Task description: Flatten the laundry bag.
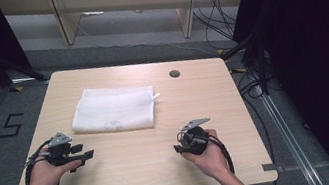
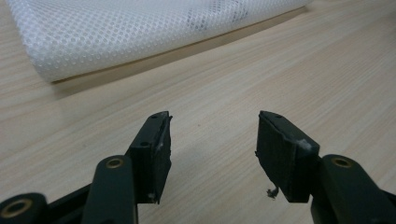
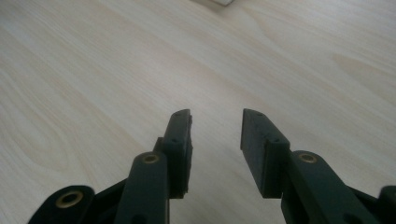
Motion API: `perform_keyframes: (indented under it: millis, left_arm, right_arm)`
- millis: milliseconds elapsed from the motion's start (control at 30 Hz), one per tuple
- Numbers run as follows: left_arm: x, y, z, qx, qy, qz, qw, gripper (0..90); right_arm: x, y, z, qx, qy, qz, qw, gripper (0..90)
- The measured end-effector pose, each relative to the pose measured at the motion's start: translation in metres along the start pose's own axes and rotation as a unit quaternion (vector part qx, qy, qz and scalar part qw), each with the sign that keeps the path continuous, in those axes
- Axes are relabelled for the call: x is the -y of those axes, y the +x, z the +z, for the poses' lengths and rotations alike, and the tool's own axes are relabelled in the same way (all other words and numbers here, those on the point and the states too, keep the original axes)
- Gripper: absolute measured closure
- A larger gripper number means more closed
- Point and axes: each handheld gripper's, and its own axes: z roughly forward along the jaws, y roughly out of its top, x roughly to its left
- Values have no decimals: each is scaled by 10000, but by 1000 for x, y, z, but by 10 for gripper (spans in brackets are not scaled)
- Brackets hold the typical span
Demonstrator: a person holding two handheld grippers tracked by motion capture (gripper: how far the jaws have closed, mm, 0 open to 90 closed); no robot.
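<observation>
the left gripper (image 2: 212, 140) holds its two black fingers (image 2: 156, 151) apart above the pale wood-grain worktop (image 2: 289, 70), with nothing between them. ahead and up to the left lies a folded white mesh cloth (image 2: 116, 32), flat, clear of the fingers.

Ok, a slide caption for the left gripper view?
Open left tool hovering over the light wooden table, short of the folded white mesh cloth.

Folded white mesh cloth (image 1: 114, 109), a flat rectangle, lies on the far-left tabletop (image 1: 164, 163) ahead of me, untouched.
</observation>
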Motion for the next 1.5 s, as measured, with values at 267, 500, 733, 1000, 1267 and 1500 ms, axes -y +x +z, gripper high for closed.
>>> perform_keyframes:
  millis: [267,500,733,1000,1267,1500]
  left_arm:
    - [-1,0,2,19,44,-14,10000,463]
    - [0,4,0,-59,-108,-101,9999,490]
    - [-2,9,-7,-254,-437,-323,9982,497]
    - [-5,23,-13,-563,-523,-543,9956,561]
    - [-15,33,-8,-679,-644,-640,9936,547]
    - [-31,54,4,-756,-603,-711,9928,493]
  right_arm:
    - [0,-5,8,44,60,11,10000,642]
    - [-4,-4,13,135,19,93,9999,645]
    - [-5,-5,13,202,76,97,9997,644]
    - [-11,-9,14,205,-42,268,9994,630]
    - [-39,-6,24,194,-103,63,9997,612]
    - [-62,0,38,154,-101,-19,9998,590]
